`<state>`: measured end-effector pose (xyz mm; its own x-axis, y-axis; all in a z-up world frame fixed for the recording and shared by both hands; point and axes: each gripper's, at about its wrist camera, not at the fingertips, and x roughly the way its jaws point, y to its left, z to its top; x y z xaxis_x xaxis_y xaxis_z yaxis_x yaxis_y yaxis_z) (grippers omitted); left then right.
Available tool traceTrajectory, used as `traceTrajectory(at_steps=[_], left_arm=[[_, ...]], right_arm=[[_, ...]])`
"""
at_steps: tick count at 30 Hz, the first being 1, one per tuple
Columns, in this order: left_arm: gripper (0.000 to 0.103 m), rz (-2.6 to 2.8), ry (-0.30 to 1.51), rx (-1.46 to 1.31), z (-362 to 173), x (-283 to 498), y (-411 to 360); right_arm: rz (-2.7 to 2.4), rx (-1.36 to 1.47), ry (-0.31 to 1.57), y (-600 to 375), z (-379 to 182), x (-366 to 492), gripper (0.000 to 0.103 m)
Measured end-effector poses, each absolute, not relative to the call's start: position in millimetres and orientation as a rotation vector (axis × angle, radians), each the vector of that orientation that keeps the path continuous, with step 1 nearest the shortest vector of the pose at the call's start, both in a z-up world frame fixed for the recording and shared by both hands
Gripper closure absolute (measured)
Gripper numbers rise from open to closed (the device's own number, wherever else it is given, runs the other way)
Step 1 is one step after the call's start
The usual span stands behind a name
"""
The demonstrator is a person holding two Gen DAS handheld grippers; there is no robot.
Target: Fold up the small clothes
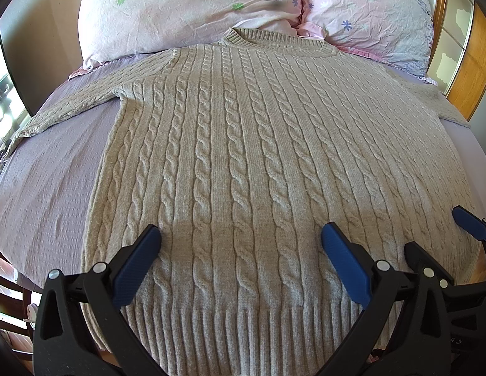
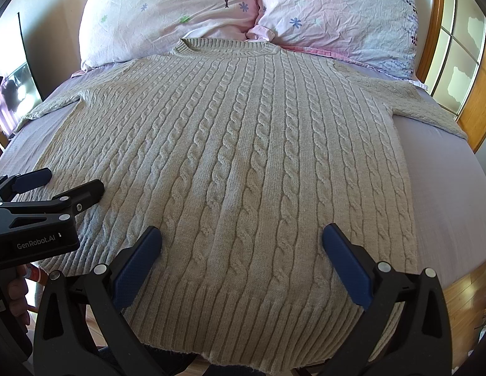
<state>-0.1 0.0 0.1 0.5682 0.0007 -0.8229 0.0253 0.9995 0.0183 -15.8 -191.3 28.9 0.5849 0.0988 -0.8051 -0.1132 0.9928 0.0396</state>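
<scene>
A beige cable-knit sweater point(image 1: 243, 144) lies flat, front up, on a lilac bed sheet point(image 1: 45, 194), collar toward the pillows, sleeves spread to both sides. It also shows in the right wrist view point(image 2: 243, 156). My left gripper point(image 1: 241, 236) is open and empty, hovering over the sweater's lower hem, left of centre. My right gripper point(image 2: 241, 238) is open and empty over the hem, right of centre. The right gripper also shows at the right edge of the left wrist view point(image 1: 437, 238). The left gripper also shows at the left edge of the right wrist view point(image 2: 67, 181).
Two floral pink pillows point(image 1: 192, 6) point(image 1: 368, 9) lie behind the collar. A wooden headboard frame with panes point(image 2: 456, 72) stands at the right. The sheet point(image 2: 446, 172) shows bare to the right of the sweater. Wooden floor point(image 2: 468, 288) lies below the bed's near edge.
</scene>
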Motion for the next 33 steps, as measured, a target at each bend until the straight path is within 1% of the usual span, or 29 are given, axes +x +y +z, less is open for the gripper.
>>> traceTrajectory(at_steps=[33], left_arm=[[0.002,-0.014,0.964,0.029,0.2,-0.1,0.0]], right_arm=[[0.132,-0.021,0.937,-191.9,27.7,-18.6,0.001]])
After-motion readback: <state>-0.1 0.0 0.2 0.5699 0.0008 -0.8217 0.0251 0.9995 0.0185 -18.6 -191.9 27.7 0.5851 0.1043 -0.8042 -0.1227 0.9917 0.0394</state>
